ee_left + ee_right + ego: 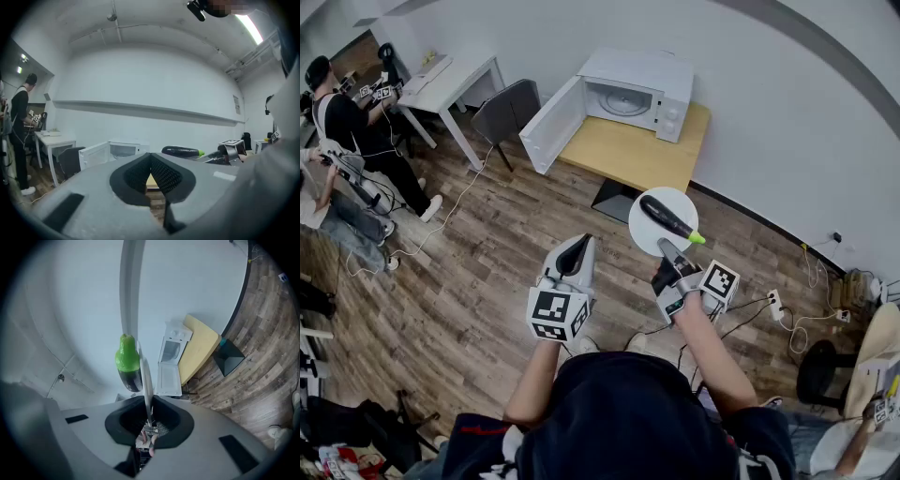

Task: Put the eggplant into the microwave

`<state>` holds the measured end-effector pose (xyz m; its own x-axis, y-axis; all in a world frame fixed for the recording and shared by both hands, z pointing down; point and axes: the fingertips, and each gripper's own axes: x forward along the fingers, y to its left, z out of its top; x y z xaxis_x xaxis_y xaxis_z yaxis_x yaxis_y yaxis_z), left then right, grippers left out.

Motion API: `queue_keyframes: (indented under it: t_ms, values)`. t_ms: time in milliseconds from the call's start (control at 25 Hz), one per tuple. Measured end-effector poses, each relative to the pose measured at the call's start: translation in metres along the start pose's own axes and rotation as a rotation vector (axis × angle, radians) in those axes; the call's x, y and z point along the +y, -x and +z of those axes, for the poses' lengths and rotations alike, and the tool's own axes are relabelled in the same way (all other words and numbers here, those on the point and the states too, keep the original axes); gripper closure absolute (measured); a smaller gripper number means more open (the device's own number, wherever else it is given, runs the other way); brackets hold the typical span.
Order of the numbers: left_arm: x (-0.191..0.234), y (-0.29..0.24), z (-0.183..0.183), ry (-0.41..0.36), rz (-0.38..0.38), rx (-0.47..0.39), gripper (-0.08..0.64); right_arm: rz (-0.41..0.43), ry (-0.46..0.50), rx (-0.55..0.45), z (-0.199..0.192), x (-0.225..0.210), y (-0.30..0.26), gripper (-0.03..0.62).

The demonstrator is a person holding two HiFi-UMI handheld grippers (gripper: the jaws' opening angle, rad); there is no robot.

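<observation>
Head view shows the right gripper (668,249) with its jaws clenched on the near rim of a white plate (649,232). The eggplant (667,218) lies on that plate, a dark body with its green tip toward 4 o'clock. At 12 o'clock from the plate, well apart from it, the microwave (642,94) stands on a wooden desk (628,155). Its door (551,125) is swung wide open toward 9 o'clock, and the round glass tray shows inside. In the right gripper view the plate (145,380) appears edge-on, pinched between the jaws, with the eggplant (129,369) resting against its 9 o'clock face and the microwave (171,352) beyond at 1 o'clock. The left gripper (575,253) is at 9 o'clock of the right one, over the wooden floor (487,272). In the left gripper view its jaws are pressed together with nothing between them, and the eggplant (180,151) shows at 2 o'clock of them.
</observation>
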<state>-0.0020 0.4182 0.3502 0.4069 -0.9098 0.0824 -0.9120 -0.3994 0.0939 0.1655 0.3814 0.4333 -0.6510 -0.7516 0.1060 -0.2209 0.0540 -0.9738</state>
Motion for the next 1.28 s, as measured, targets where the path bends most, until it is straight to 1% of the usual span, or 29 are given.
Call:
queue_keyframes:
  t_ms: [320,600,760,1120,1280]
  values:
    - [0.000,0.001,0.000,-0.002,0.006,0.002,0.546,-0.013,-0.040,0.005,-0.002,-0.007,-0.001,0.565]
    - [-0.006,-0.006,-0.009,0.008,0.025,0.018,0.546,-0.026,-0.074,0.024,0.003,-0.019,-0.002,0.565]
    - [-0.021,-0.015,-0.014,0.008,0.041,0.031,0.546,-0.020,-0.111,0.034,0.016,-0.028,0.003,0.565]
    - [-0.060,-0.033,-0.034,0.006,0.080,0.058,0.546,-0.003,-0.110,0.098,0.042,-0.047,0.014,0.565]
    - [-0.068,-0.040,-0.035,0.004,0.086,0.066,0.546,0.006,-0.122,0.111,0.050,-0.050,0.013,0.565]
